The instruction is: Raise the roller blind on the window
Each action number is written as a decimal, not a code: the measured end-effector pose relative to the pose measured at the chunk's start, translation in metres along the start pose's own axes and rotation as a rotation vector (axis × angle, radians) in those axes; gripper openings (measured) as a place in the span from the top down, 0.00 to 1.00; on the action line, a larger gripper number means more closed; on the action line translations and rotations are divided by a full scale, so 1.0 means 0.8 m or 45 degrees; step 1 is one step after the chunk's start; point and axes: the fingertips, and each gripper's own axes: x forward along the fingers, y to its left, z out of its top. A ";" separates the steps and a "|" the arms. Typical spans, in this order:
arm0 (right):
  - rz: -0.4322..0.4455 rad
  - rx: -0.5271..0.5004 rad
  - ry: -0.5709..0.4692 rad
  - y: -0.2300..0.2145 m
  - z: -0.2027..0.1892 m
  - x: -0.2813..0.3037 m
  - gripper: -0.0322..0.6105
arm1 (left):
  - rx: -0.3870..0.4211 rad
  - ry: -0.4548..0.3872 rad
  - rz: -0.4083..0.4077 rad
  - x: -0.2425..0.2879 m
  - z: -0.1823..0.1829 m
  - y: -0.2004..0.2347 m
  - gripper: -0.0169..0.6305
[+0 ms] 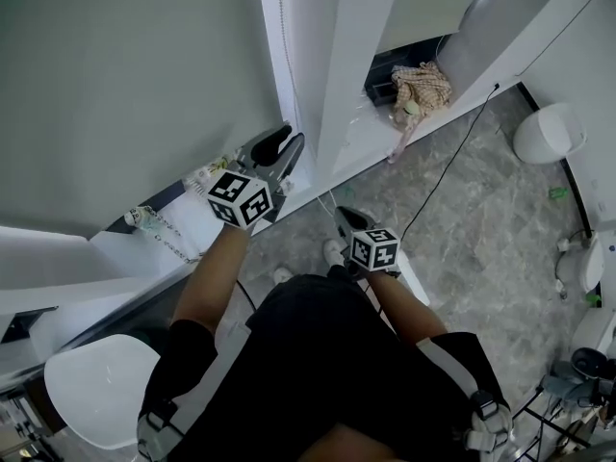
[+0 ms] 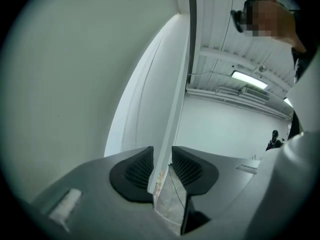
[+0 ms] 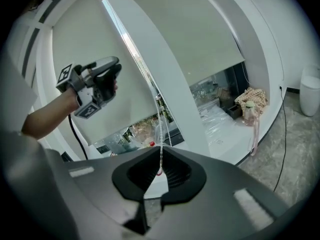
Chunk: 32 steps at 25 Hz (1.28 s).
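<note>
The grey-green roller blind [image 1: 125,85] hangs lowered over the left window pane, with a second blind [image 3: 200,29] on the pane to its right. The thin bead chain [image 3: 146,76] runs down beside the white window post [image 1: 337,75]. My right gripper [image 3: 159,168] is shut on the chain's lower end, low by the sill [image 1: 345,218]. My left gripper [image 1: 279,152] is held higher, next to the blind's right edge, with its jaws open. In the left gripper view the post's white edge [image 2: 172,119] stands between the open jaws [image 2: 162,169]; I see no chain there.
A checked cloth bundle [image 1: 420,87] lies on the white sill [image 1: 366,138]. Small bottles [image 1: 144,218] stand on the sill at left. A black cable [image 1: 452,171] crosses the marble floor. A white bin [image 1: 544,133] stands at the right, and a white chair [image 1: 96,388] is at the lower left.
</note>
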 end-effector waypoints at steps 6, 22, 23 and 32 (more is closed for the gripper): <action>0.019 -0.028 0.003 -0.001 -0.005 -0.016 0.93 | -0.016 0.097 0.064 0.045 -0.041 0.032 0.76; 0.030 -0.008 0.079 -0.017 -0.041 -0.032 0.93 | -0.003 -0.218 0.102 0.000 0.030 0.010 0.76; 0.034 -0.012 0.084 -0.017 -0.042 -0.031 0.93 | 0.023 -0.217 0.091 0.000 0.034 0.009 0.76; 0.055 -0.029 0.110 -0.010 -0.048 -0.023 0.93 | 0.135 -0.036 -0.011 0.042 0.033 -0.006 0.76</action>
